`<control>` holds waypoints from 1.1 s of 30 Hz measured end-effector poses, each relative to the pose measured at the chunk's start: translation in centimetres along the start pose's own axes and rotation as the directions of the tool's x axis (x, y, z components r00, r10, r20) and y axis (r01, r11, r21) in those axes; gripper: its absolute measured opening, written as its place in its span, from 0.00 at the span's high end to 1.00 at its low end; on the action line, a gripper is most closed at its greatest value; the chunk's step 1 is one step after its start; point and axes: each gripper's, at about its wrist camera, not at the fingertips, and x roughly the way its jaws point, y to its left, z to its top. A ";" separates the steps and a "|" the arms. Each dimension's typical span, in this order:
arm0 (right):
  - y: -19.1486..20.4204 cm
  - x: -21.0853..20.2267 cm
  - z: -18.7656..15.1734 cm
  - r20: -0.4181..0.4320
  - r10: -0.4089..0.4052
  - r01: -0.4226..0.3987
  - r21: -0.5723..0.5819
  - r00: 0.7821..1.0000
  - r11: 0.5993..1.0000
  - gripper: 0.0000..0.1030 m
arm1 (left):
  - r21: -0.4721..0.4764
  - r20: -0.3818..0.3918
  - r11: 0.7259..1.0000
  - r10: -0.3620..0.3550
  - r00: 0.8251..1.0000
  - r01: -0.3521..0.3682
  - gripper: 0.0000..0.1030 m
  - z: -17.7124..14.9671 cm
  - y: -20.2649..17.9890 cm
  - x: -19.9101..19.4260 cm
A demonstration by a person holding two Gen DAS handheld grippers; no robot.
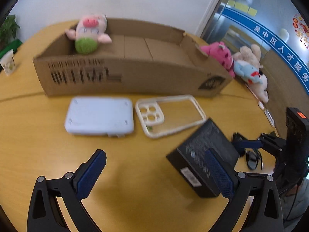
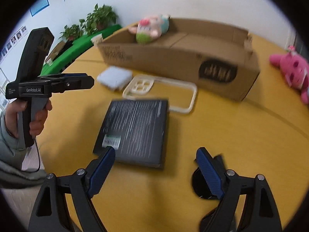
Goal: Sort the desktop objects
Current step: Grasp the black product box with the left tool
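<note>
Yellow wood forms the round table on which everything is laid. Along its far side, a long open cardboard box is set, with a pink pig plush propped in its left end. Outside the box's right end, a magenta plush is seen lying on the table. Near the front, a black flat box is placed, touching a clear phone case with a cream rim; a white rectangular device lies just left of the case. Both the left gripper and the right gripper are held above the table, jaws spread wide, with nothing pinched. Beneath the right gripper's right finger, a dark object is glimpsed, too blurred to identify.
</note>
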 end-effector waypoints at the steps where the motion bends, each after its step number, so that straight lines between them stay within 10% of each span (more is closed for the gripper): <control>1: 0.3 0.6 0.0 -0.010 0.012 -0.012 -0.003 1.000 1.000 0.16 | -0.009 -0.015 1.000 -0.019 1.000 0.018 0.00 -0.4 0.0 0.4; 10: 5.7 3.4 2.0 -0.022 0.166 -0.167 -0.117 0.986 0.979 0.12 | -0.100 -0.034 0.993 -0.063 0.997 0.059 0.02 -2.0 2.5 0.5; 20: 7.3 4.6 2.0 -0.112 0.181 -0.198 -0.173 0.977 0.965 0.10 | -0.106 -0.095 0.983 -0.162 0.982 0.152 0.26 -2.4 2.0 1.7; 33: 8.7 6.0 1.9 -0.087 0.024 -0.048 -0.296 0.996 0.954 0.10 | -0.103 -0.070 0.975 -0.204 0.976 0.197 0.39 -2.0 2.2 2.3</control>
